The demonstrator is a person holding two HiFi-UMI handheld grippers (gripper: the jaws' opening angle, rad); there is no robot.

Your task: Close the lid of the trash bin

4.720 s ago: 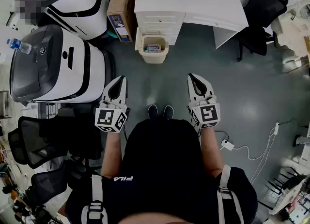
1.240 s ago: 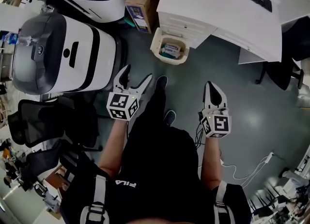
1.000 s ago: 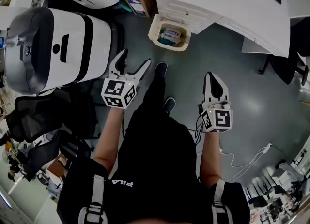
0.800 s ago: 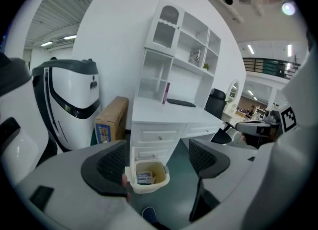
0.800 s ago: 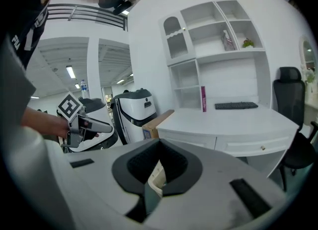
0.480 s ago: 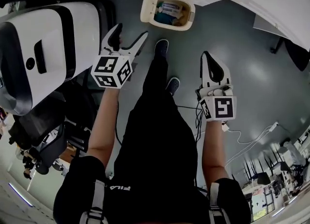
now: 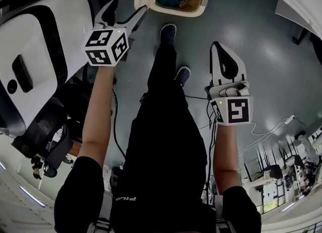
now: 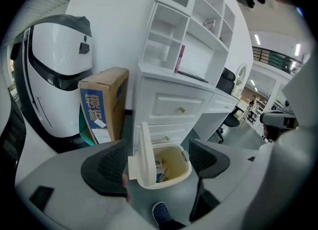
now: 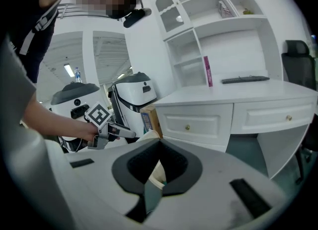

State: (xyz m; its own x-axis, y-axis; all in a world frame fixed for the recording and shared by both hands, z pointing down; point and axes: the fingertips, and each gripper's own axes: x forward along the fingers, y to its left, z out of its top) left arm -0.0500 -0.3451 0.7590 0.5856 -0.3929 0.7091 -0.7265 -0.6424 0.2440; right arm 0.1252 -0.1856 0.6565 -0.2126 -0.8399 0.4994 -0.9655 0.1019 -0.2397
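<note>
A grey floor (image 7: 271, 46) runs under a white desk (image 8: 171, 106) with drawers. White shelves (image 8: 189, 20) stand above it against a white wall (image 8: 114, 10)

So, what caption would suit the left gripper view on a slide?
Open left gripper frames a cream trash bin, its lid standing upright, before white drawers.

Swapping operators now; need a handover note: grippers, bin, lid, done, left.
Left gripper: open, empty, aimed at the cream plastic trash bin, not touching it.
Right gripper: shut, empty, held back from the bin.
Bin stands before the white desk drawers; its cream lid stands upright, open.
Done: nothing on the lid yet. Left: tip the lid down shut.
</note>
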